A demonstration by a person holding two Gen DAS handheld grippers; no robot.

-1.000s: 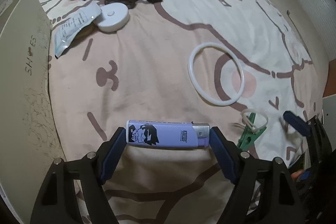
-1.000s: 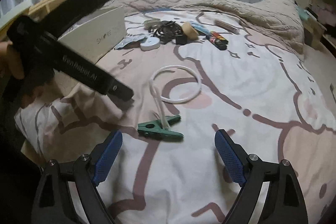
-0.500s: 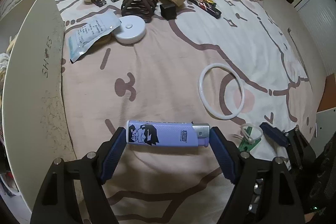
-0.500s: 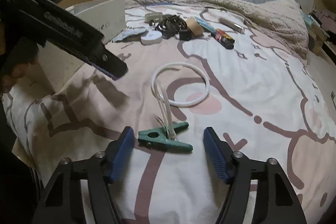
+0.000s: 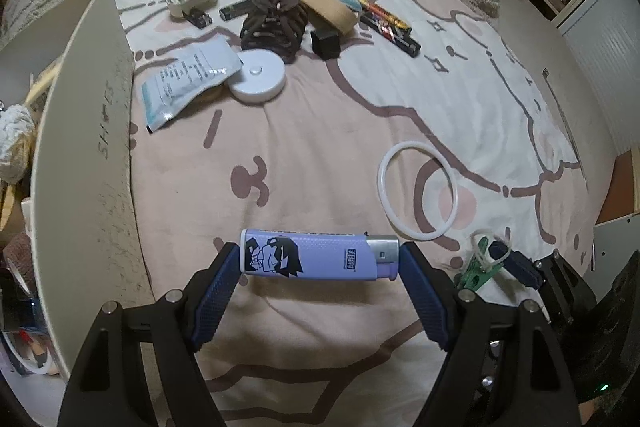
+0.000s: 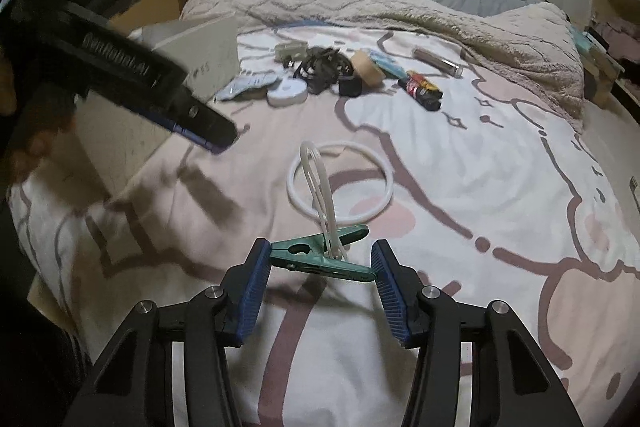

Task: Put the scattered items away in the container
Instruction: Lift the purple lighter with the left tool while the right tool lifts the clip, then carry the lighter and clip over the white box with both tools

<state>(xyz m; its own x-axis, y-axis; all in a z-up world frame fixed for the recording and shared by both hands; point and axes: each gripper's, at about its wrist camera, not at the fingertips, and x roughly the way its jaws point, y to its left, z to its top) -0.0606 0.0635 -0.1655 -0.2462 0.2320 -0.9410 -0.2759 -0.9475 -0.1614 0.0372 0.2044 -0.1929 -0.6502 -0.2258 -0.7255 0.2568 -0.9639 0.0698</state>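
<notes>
two grippers work at once. the left gripper [image 5: 320,261] keeps its blue pads clamped endwise on the lilac plastic lighter with a cartoon print [image 5: 318,254], low in its frame, and has risen, so the beige cardboard shoebox [image 5: 86,163] at left now looks nearer. the right gripper [image 6: 318,267] has narrowed from wide open until its pads touch both ends of the green plastic clothespin with a white loop [image 6: 320,255], lower centre; a firm grip looks not yet certain. the white plastic ring [image 6: 340,183] lies just beyond.
</notes>
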